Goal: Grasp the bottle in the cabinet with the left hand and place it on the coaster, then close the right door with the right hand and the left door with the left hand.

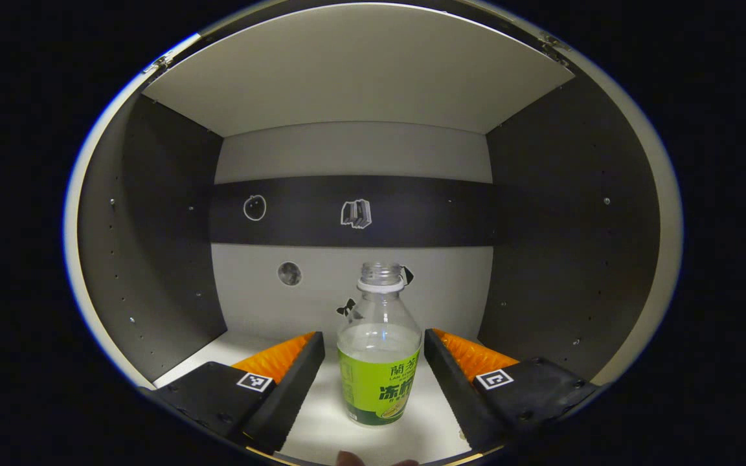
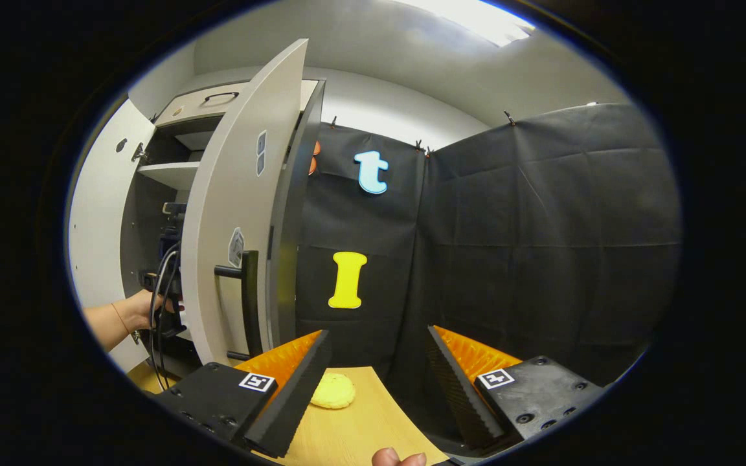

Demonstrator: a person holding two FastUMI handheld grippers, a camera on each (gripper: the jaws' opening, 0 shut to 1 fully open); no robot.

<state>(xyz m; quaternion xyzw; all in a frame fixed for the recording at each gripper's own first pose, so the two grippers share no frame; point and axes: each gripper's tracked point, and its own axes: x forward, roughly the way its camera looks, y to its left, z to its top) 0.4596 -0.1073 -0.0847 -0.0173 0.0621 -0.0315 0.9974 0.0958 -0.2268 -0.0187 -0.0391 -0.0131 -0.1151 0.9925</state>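
The bottle [image 1: 379,346] is seen in the left gripper view as a clear plastic one, uncapped, with a white ring at the neck and a green label wrapped round its lower half. It is stood upright on the white floor of the cabinet [image 1: 353,71], toward the front edge of that floor and roughly midway between the two dark side walls. The left gripper [image 1: 374,362] is reached into the cabinet, and its jaws are held wide apart, one on each side of the bottle. A gap is seen between the bottle and each jaw, so nothing is gripped or touched.

In the right gripper view the right gripper [image 2: 378,359] is held over the wooden surface [image 2: 353,430], its jaws likewise spread wide with nothing between them. The coaster [image 2: 332,391], yellow and round, is laid on the surface near its far edge, just beside the gripper's left-hand jaw as pictured. The right door [image 2: 243,213] is stood open, a dark bar handle fixed to its face. The left door [image 2: 98,213] is also swung open. A hand [image 2: 140,309] is seen beyond the right door, closed round the other gripper's body.
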